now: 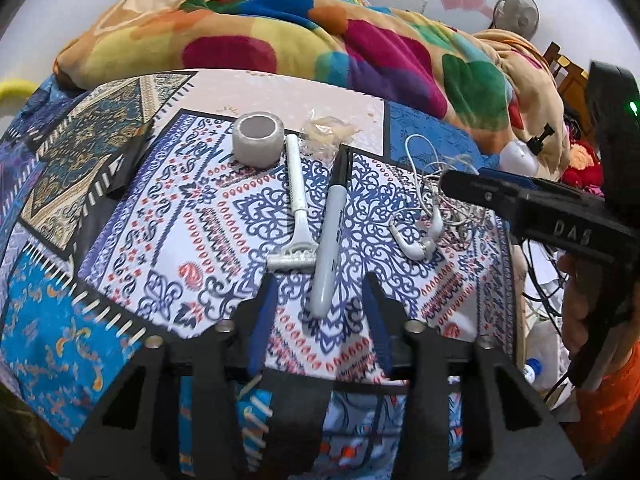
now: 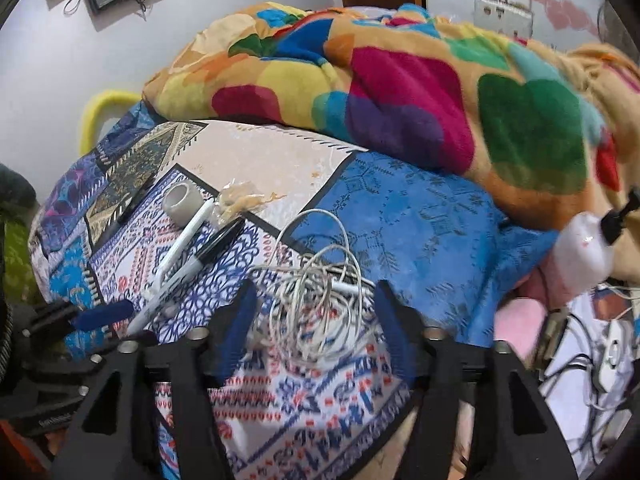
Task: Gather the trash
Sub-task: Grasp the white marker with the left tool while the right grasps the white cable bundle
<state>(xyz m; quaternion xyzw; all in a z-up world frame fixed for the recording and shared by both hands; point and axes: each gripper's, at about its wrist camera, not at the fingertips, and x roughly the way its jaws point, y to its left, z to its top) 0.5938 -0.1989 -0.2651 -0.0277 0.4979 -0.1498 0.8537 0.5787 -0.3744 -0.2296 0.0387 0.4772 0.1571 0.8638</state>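
On the patterned bedsheet [image 1: 160,240] lie a grey tape roll [image 1: 258,138], a white razor [image 1: 294,208], a grey marker with a black cap [image 1: 330,232], a crumpled clear wrapper [image 1: 328,128] and tangled white earphones [image 1: 432,216]. My left gripper [image 1: 320,292] is open, its fingers either side of the marker's lower end without touching it. My right gripper [image 2: 316,296] is open too, straddling the earphone cable tangle [image 2: 316,308]. In the right wrist view the left gripper [image 2: 120,326] shows at the left, by the marker [image 2: 200,264] and razor [image 2: 180,248].
A bunched colourful blanket [image 1: 320,40] covers the far side of the bed. A white pump bottle [image 2: 584,240] lies at the right edge. Loose cables and a power strip [image 2: 600,360] sit beyond the bed's right side. A person's hand [image 1: 580,320] holds the right gripper.
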